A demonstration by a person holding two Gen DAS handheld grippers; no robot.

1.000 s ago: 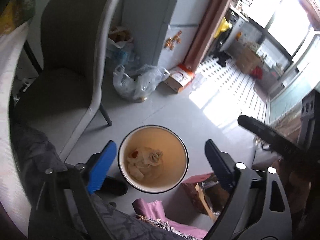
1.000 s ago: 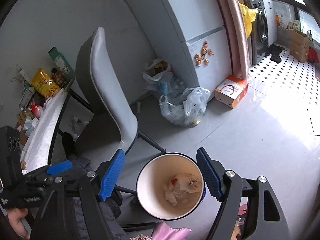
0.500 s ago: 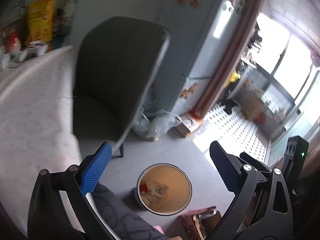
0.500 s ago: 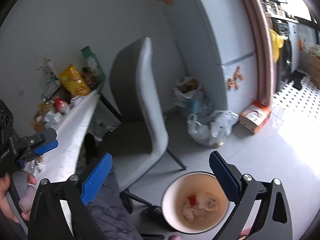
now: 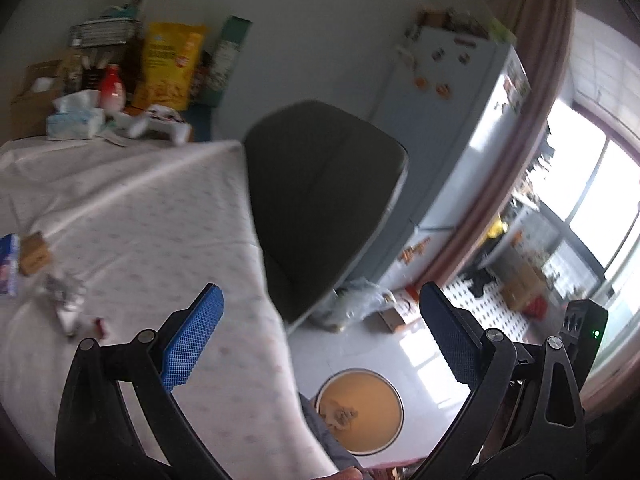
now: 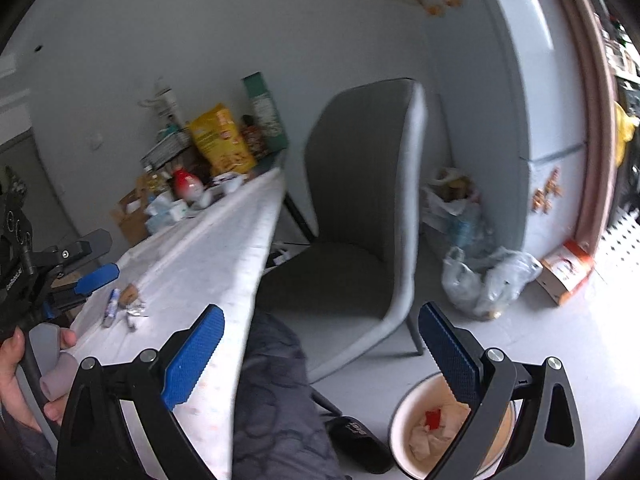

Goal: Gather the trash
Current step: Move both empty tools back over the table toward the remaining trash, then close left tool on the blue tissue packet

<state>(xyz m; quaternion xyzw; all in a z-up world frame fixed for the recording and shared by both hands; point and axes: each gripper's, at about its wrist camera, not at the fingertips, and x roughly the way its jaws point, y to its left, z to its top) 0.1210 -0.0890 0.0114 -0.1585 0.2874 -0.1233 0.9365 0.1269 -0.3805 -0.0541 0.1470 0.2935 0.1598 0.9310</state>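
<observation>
A round trash bin (image 5: 359,411) with crumpled paper inside stands on the floor by the table; it also shows in the right wrist view (image 6: 424,436). Small trash lies on the white tablecloth: a crumpled wrapper (image 5: 64,300), a brown piece (image 5: 35,254) and a blue-white packet (image 5: 9,264). The same litter shows in the right wrist view (image 6: 124,304). My left gripper (image 5: 320,344) is open and empty, above the table edge. My right gripper (image 6: 320,356) is open and empty, above the table's edge and the chair.
A grey chair (image 6: 360,208) stands at the table's end. Groceries and tissues (image 5: 120,80) crowd the table's far side. A fridge (image 6: 520,100), plastic bags (image 6: 484,280) and an orange-white box (image 6: 566,276) are on the floor beyond. A dark slipper (image 6: 356,436) lies by the bin.
Both grippers have risen from just over the bin and turned up toward the table. The tabletop and its litter have come into view. Both stay open.
</observation>
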